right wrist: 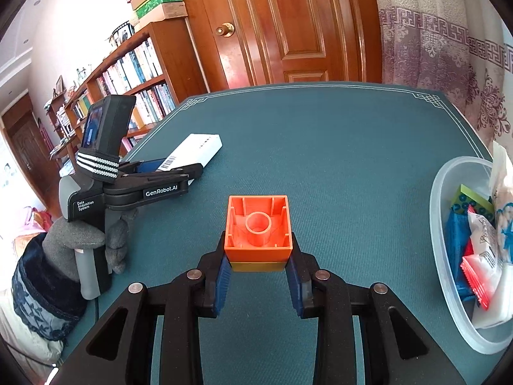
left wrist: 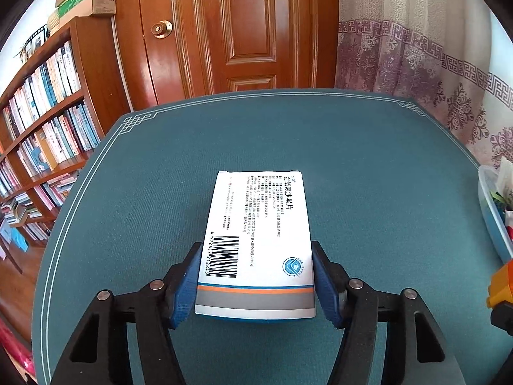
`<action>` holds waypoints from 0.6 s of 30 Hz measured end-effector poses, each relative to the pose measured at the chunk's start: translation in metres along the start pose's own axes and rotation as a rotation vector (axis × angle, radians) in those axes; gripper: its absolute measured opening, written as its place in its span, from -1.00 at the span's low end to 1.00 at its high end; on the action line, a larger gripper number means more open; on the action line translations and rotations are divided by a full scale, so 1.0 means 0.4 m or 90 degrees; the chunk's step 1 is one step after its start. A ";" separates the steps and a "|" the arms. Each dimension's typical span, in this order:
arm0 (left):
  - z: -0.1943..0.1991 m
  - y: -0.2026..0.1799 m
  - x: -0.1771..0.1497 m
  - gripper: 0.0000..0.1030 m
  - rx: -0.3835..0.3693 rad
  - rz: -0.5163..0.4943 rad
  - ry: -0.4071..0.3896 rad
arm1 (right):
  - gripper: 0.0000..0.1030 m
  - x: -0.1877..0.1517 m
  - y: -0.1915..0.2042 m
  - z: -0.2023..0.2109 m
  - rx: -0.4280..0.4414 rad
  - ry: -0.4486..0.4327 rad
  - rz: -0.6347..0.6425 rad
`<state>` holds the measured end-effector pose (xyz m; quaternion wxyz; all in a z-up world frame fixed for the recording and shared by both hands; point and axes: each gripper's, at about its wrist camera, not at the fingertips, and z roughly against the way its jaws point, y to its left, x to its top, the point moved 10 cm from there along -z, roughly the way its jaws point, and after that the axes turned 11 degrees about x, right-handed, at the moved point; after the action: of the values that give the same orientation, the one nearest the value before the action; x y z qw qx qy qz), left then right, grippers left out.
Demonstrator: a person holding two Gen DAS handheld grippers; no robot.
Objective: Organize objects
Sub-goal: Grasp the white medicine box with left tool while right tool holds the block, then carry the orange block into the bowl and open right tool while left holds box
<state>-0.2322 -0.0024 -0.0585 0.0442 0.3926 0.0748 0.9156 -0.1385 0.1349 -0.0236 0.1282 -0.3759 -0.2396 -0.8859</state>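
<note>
My left gripper (left wrist: pixel 256 276) is shut on a white medicine box (left wrist: pixel 256 234) with a barcode and Chinese print, gripped at its near end, flat just over the teal table mat (left wrist: pixel 368 166). The same box (right wrist: pixel 195 150) and left gripper (right wrist: pixel 166 173) show at the left in the right wrist view. My right gripper (right wrist: pixel 258 256) is shut on an orange toy block (right wrist: pixel 259 227), hollow underside up, stacked on a yellow block (right wrist: pixel 258 266). The orange block also peeks in at the right edge of the left wrist view (left wrist: pixel 501 285).
A clear plastic tub (right wrist: pixel 449 256) with snack packets stands at the table's right edge; it also shows in the left wrist view (left wrist: pixel 493 215). A bookshelf (left wrist: pixel 48 128), wooden door (left wrist: pixel 243 29) and curtain (left wrist: pixel 433 64) lie beyond the table.
</note>
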 end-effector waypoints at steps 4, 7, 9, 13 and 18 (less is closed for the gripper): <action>0.047 -0.052 0.019 0.29 -0.022 -0.012 -0.022 | -0.37 0.000 -0.029 0.063 -0.013 -0.026 -0.014; 0.084 -0.098 0.030 0.29 -0.040 -0.023 -0.036 | -0.37 0.006 -0.062 0.117 -0.032 -0.048 -0.025; 0.106 -0.127 0.036 0.29 -0.053 -0.031 -0.044 | -0.37 0.010 -0.089 0.156 -0.046 -0.064 -0.034; 0.155 -0.196 0.048 0.29 -0.082 -0.047 -0.061 | -0.37 0.007 -0.150 0.237 -0.079 -0.092 -0.053; 0.206 -0.277 0.059 0.29 -0.114 -0.071 -0.081 | -0.37 -0.014 -0.240 0.338 -0.134 -0.118 -0.079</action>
<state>-0.1863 0.1184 -0.0047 0.1342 0.4395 0.0115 0.8881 -0.0920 0.2874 0.0222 0.0103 -0.4520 -0.1793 -0.8738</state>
